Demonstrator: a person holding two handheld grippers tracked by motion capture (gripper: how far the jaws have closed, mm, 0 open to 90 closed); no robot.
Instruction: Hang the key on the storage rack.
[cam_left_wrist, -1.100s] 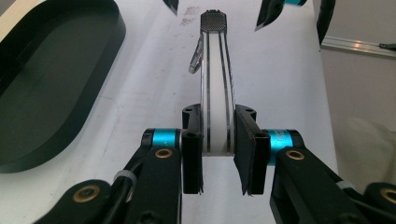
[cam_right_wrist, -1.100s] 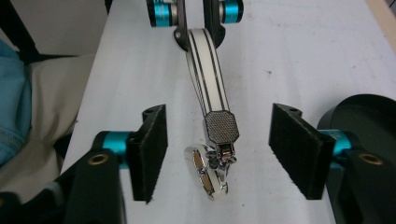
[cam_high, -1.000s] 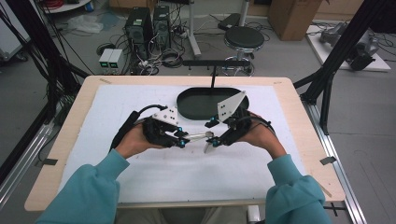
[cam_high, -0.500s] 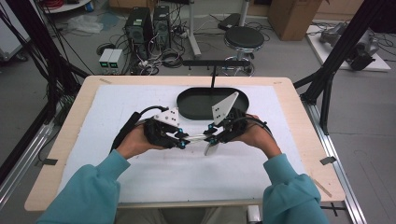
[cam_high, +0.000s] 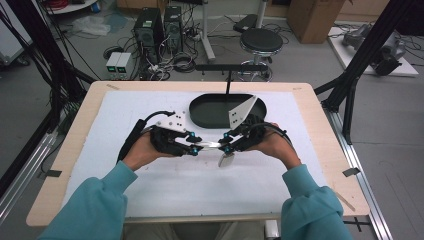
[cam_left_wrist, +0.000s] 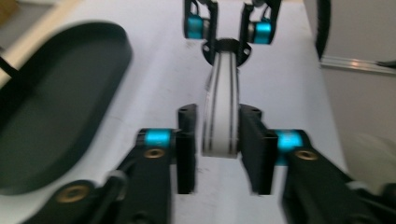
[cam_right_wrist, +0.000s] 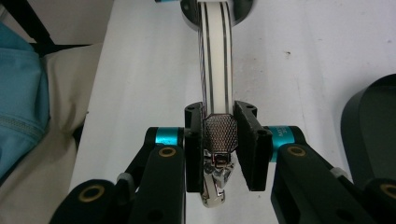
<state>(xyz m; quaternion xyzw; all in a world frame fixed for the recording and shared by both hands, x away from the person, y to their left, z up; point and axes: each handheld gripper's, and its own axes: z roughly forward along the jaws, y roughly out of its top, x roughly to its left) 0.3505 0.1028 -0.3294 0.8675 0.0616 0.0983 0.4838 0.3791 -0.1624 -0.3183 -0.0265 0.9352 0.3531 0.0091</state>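
Observation:
A white strap (cam_high: 209, 145) with thin dark stripes is stretched between my two grippers above the white mat. My left gripper (cam_high: 196, 149) is shut on one end; in the left gripper view its jaws clamp the strap (cam_left_wrist: 220, 116) from both sides. My right gripper (cam_high: 225, 145) is shut on the other end, where the strap (cam_right_wrist: 215, 60) meets a metal mesh clasp (cam_right_wrist: 220, 133). A shiny buckle piece (cam_high: 226, 159) hangs below the right jaws. The right gripper (cam_left_wrist: 229, 39) faces the left gripper (cam_left_wrist: 219, 128) across the strap.
A black oval tray (cam_high: 210, 118) lies on the mat just beyond the grippers, with a thin black stand (cam_high: 228, 80) behind it. The white mat (cam_high: 200, 190) covers most of the wooden table (cam_high: 325, 145). The person's teal sleeves (cam_high: 90, 210) come in from the near edge.
Both hands have shifted only slightly and the right gripper has tilted a little. The strap stays held between the two grippers.

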